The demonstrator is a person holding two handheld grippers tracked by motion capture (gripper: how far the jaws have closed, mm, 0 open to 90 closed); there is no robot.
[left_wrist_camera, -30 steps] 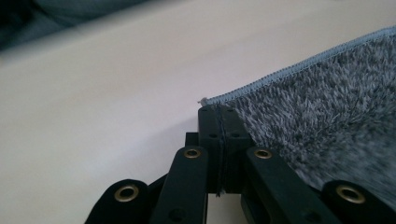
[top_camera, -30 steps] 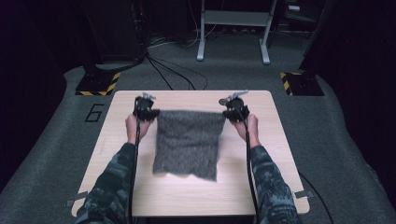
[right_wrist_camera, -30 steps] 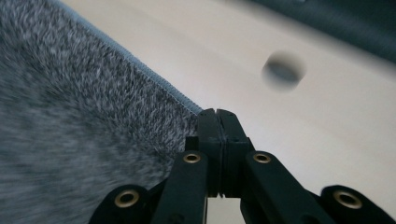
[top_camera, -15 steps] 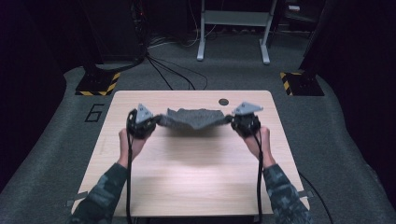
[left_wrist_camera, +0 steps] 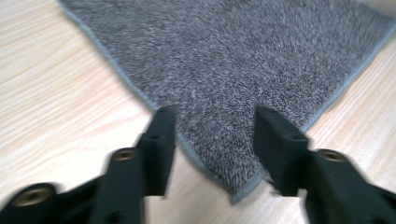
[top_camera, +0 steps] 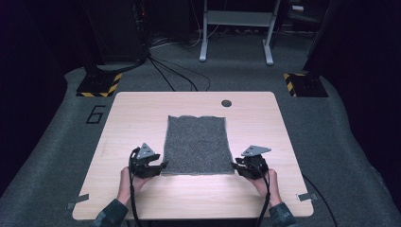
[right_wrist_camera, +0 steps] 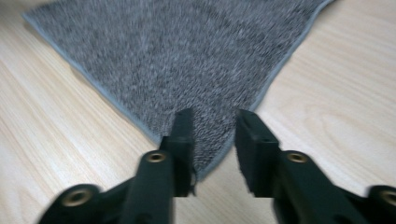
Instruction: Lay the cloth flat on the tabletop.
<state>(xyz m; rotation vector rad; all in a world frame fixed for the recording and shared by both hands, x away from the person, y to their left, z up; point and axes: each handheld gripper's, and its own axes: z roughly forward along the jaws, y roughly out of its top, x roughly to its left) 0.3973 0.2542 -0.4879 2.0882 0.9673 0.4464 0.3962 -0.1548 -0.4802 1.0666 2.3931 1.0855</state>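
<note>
Lowered since the earlier frame, grey cloth [top_camera: 197, 144] lies flat on table [top_camera: 142, 109]; left gripper [top_camera: 158, 166] and right gripper [top_camera: 235, 165], jaws just opened (corners released), should next withdraw.

Table [top_camera: 142, 118]: pale wood-grain top, rounded corners, standing on grey carpet floor [top_camera: 61, 142]. Cloth [top_camera: 197, 144]: grey, speckled, rectangular, lying flat and spread out directly on the top, about centre, long axis running 12 to 6 o'clock. Far edge slightly wavy; near corners at roughly 7 and 5 o'clock. Thin grey hem runs along the edges, seen in both gripper views. Small dark round spot [top_camera: 226, 103] on the top at 1 o'clock, apart from the cloth.
</note>
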